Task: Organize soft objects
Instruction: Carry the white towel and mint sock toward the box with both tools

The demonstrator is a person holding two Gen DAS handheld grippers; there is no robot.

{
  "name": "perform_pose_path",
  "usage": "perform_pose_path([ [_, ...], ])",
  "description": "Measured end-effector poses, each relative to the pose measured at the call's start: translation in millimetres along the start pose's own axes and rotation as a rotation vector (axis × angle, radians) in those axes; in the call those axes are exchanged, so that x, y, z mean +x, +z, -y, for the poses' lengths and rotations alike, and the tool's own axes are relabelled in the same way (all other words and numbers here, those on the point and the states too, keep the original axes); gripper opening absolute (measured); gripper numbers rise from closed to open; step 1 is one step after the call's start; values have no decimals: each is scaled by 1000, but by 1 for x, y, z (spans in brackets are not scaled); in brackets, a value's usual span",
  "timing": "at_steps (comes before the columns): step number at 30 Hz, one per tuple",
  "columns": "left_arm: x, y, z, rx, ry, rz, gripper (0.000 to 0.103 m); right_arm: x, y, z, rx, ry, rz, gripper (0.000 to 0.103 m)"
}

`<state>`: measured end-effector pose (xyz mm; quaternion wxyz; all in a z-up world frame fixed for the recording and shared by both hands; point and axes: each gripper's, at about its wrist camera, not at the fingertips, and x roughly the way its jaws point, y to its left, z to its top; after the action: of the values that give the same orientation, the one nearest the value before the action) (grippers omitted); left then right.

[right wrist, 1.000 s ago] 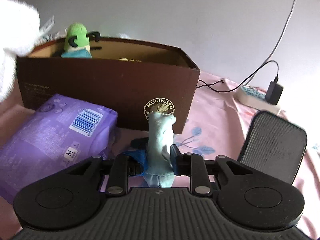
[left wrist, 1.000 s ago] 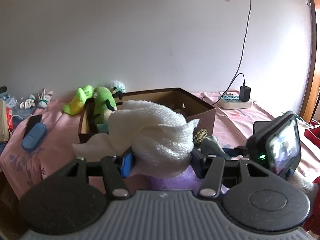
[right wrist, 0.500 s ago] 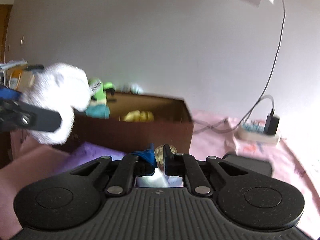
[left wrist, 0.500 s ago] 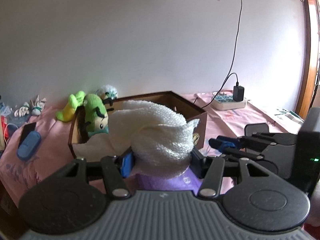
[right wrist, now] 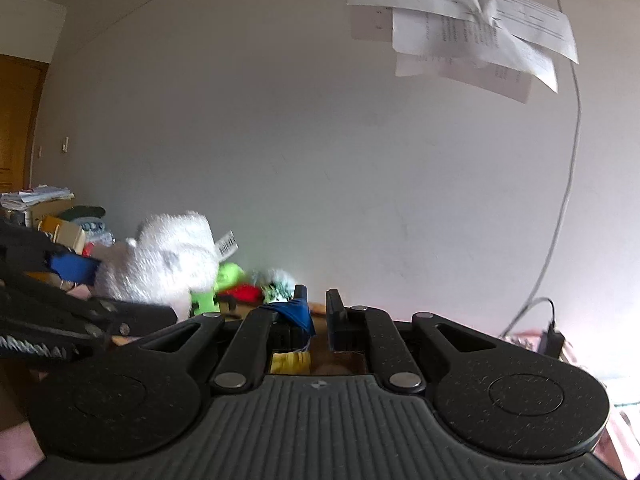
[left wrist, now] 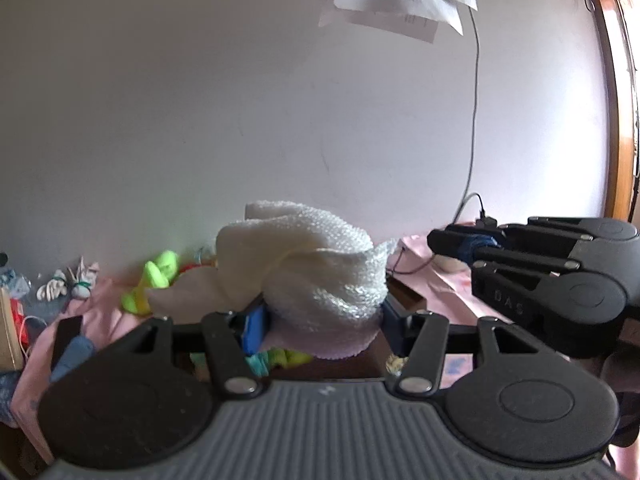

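Pink cloth [left wrist: 444,280] covers the surface under both claws, which have come up from it in the last second, so most of each view is now wall. The left gripper [left wrist: 322,316] stays clamped on the white fluffy towel [left wrist: 316,264], now carried over the brown box [left wrist: 404,296], whose right rim shows just behind it. The right gripper [right wrist: 316,312] is closed. The pale soft piece it pinched beside the box a second ago no longer shows between its fingers, and I cannot tell whether it is still held. To my eye both are set for dropping into the box.

A green plush [left wrist: 156,276] lies beyond, toward the cloth's left edge, and a charger [left wrist: 486,222] sits at the far right. The two claws ride close together over the opening and could collide.
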<state>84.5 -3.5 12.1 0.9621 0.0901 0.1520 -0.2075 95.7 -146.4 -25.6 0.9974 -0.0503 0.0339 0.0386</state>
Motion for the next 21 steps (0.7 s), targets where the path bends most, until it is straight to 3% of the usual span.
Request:
perform_pose_path([
  [9, 55, 7, -28, -49, 16, -27, 58, 65, 14, 20, 79, 101, -90, 0],
  [15, 106, 0, -49, -114, -8, -122, 59, 99, -4, 15, 137, 144, -245, 0],
  [21, 135, -14, -59, -137, -18, -198, 63, 111, -15, 35, 316, 164, -370, 0],
])
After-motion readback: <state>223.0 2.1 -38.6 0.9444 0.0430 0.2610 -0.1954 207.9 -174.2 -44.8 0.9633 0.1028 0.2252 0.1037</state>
